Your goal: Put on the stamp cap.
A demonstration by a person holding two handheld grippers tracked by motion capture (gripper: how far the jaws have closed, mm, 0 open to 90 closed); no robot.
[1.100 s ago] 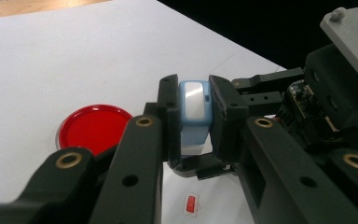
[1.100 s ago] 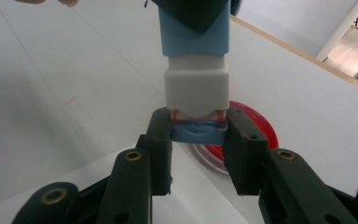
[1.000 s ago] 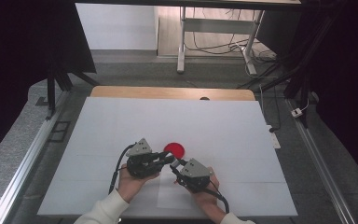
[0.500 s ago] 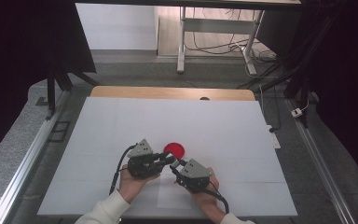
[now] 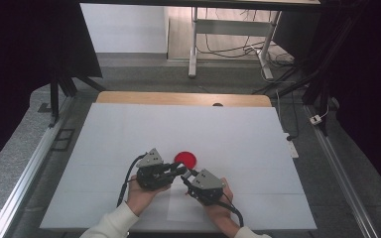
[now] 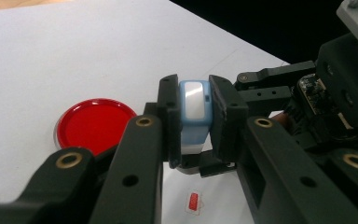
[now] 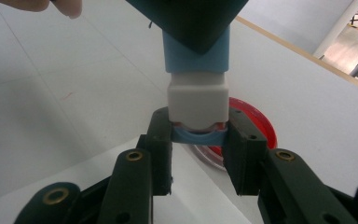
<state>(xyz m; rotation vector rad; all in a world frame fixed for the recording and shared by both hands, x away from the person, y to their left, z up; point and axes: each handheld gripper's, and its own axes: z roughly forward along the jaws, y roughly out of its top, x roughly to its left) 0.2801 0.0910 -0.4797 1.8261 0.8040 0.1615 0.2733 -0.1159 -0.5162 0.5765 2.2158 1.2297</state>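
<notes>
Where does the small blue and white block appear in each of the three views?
High view: lower centre, hardly visible between the two tool tips, just below the red disc.
Left gripper view: the blue and white block is at centre, clamped between the left tool jaws.
Right gripper view: centre, its lower end gripped by the right tool.
Shared landmark: the red disc.

1. A white table (image 5: 129,134) with a wooden far edge carries the things.
2. A red round lid (image 5: 185,159) lies flat on it, near the front middle.
3. A small red-printed label (image 6: 194,204) lies close by.

A red lid (image 5: 185,159) lies on the white table (image 5: 238,134).
</notes>
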